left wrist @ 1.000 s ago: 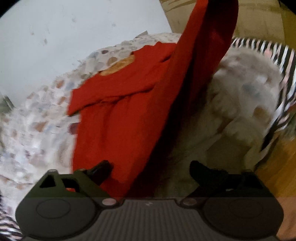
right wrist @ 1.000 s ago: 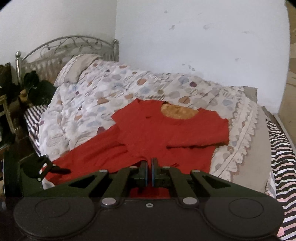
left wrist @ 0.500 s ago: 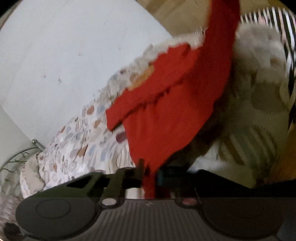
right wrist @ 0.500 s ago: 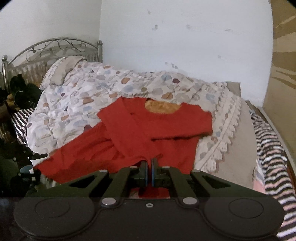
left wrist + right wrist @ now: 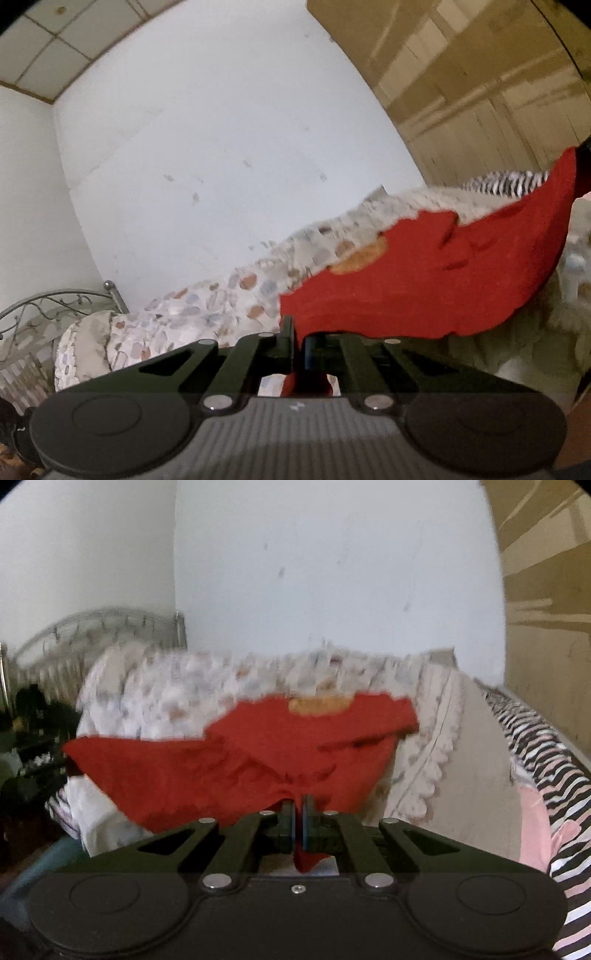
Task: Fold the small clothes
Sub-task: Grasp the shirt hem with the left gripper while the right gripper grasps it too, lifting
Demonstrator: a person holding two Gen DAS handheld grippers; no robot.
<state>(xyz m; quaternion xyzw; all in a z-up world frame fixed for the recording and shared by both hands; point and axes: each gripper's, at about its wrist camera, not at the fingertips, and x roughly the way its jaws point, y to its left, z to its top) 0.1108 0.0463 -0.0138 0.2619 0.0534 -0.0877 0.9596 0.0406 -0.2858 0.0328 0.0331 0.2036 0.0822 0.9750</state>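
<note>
Left gripper point(image 5: 298, 341): I read its jaws as clamped on the lower edge of the red garment point(image 5: 424, 284). They have just been closing, and red cloth sits between the pads, with a short tail of it hanging below the pinch.

Right gripper point(image 5: 298, 812): jaws together on another bit of the same red garment point(image 5: 258, 760). A scrap of red pokes out beneath the blue pads.

Where the garment is: in my right wrist view it is spread across the spotted quilt point(image 5: 177, 686), toward the foot end of the bed. Its orange neck patch point(image 5: 317, 705) lies on the side toward the white wall point(image 5: 332, 572). One sleeve lies folded across the chest. The near hem is lifted off the bed and stretched between the two pinch points. Its left corner runs out past the near edge of the quilt.

Left wrist view: the cloth rises to the right edge of the picture, where it meets a dark shape I cannot identify.

Surroundings: metal headboard point(image 5: 92, 635) at the far left end of the bed. Striped sheet point(image 5: 546, 746) along the right edge of the bed. Tan panelled wall point(image 5: 480, 74) beyond the foot.

Both views are motion-blurred; fine detail of the weave and seams is unreadable.
</note>
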